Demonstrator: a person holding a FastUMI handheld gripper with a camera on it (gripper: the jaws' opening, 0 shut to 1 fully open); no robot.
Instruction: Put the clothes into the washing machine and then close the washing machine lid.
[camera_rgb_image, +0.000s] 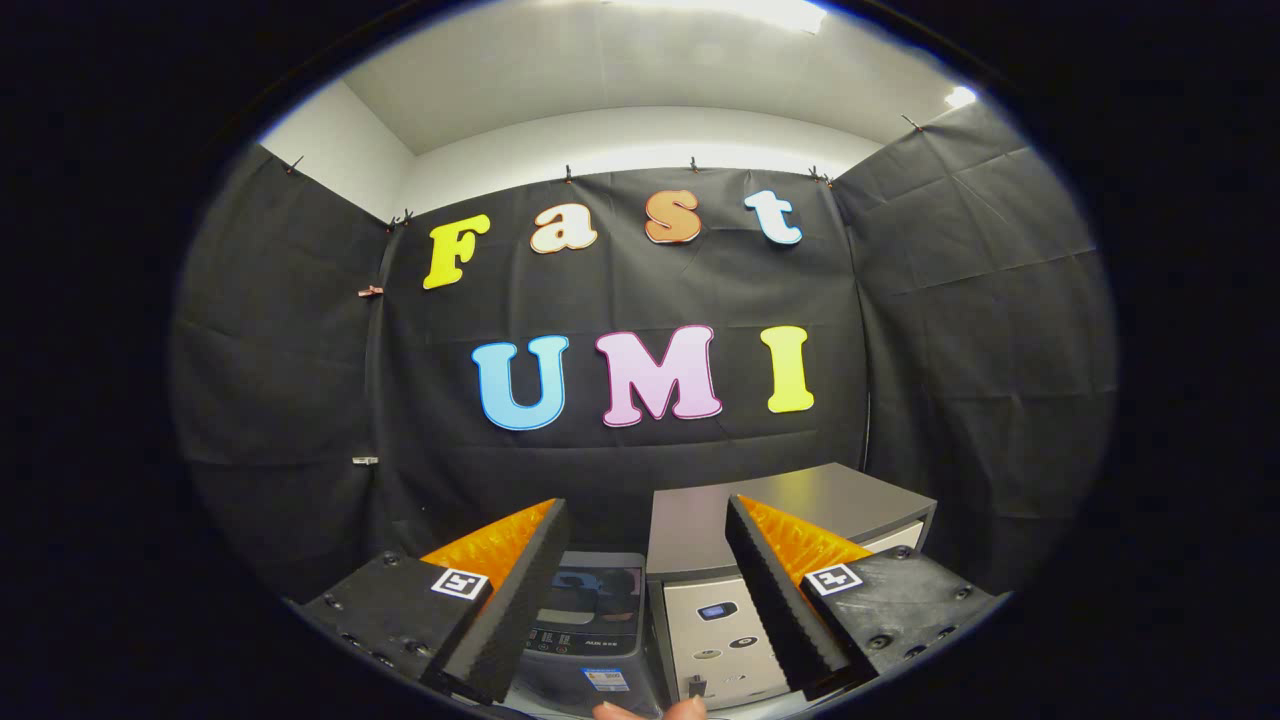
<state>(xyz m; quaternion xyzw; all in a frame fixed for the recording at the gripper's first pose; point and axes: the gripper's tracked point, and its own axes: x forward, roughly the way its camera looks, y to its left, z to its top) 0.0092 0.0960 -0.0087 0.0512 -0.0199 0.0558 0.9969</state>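
Our gripper (645, 590) hangs well above the booth's appliances with its fingers spread wide apart and nothing between them, looking across at the black cloth wall (300, 380) rather than down at the work. Between and just beyond the fingers we see the washing machine (590, 625), a small grey top-loader whose lid (598, 592) lies flat and looks closed; its glossy dark window gives back reflections, so we cannot tell whether any clothes sit inside. Just beside it, on the side of our right finger, stands a second boxy appliance (790, 510) with a flat grey top and a pale front panel. We see no clothes anywhere around the fingers, and a pair of fingertips (650, 710) of a person's hand peeks in just below the machine. As things lie, the scene fits two readings: laundry waiting somewhere out of sight with the lid down, or laundry already in the drum and the lid shut over it. The risks, as we judge them, come from this high, level pose: with the machine so low between our fingers, a descent made blind could knock the fingers against the lid's edge or drift onto the neighbouring appliance, which stands close enough to be mistaken for the target. The lid's smooth surface could also let a pad slip if we press it off-centre.
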